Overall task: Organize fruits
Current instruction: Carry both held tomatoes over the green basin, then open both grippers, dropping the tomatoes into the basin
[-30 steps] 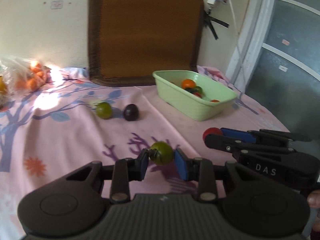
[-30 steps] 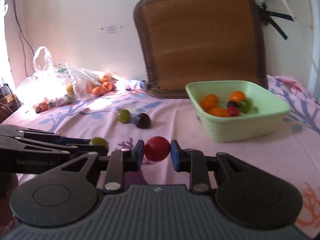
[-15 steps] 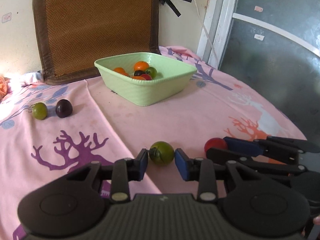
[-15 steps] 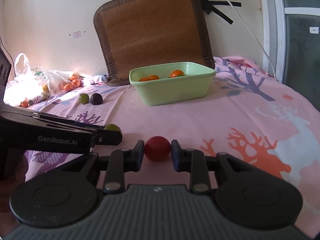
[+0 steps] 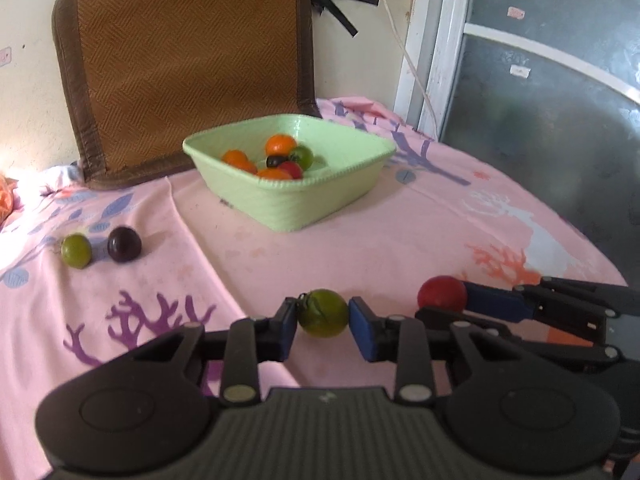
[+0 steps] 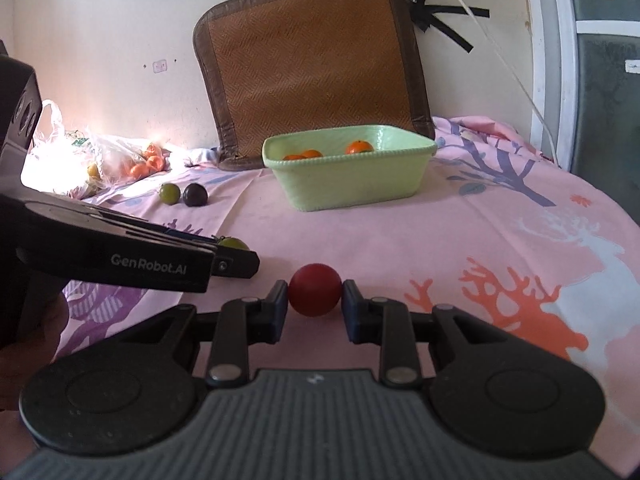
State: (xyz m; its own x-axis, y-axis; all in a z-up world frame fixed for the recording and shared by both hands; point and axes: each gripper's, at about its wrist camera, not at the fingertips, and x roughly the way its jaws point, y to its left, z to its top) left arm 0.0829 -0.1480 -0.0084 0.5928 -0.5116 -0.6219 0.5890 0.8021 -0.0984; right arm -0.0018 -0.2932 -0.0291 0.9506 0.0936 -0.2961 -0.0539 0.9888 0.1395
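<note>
We hold a green fruit point(image 5: 323, 313) in our left gripper point(image 5: 322, 322). Its two blue pads point(image 5: 362, 334) press on the fruit from both sides, so the gripper is closed tight on it. The fruit has a little dark stem on its left side.

We hold a red fruit point(image 6: 315, 289) in our right gripper point(image 6: 315, 308). That gripper is closed on the red fruit in the same way, with a pad on each side.

Both grippers are side by side, low above the pink cloth point(image 5: 360, 240). The cloth has purple trees, orange shapes and a white deer on it. In the left view we see the right gripper on the right with its red fruit at the tip.

Ahead of us sits a light green basket point(image 5: 296, 204) on the cloth. In it are a few orange fruits point(image 5: 280, 145), a green one, a red one and a dark one.

To the left of the basket, a small green fruit point(image 5: 76, 250) and a dark purple fruit point(image 5: 124, 243) lie on the cloth just beside each other.

Far on the left is a clear plastic bag point(image 6: 80, 160) with more orange fruits in it. A brown woven mat point(image 6: 312, 64) leans on the wall behind the basket.
</note>
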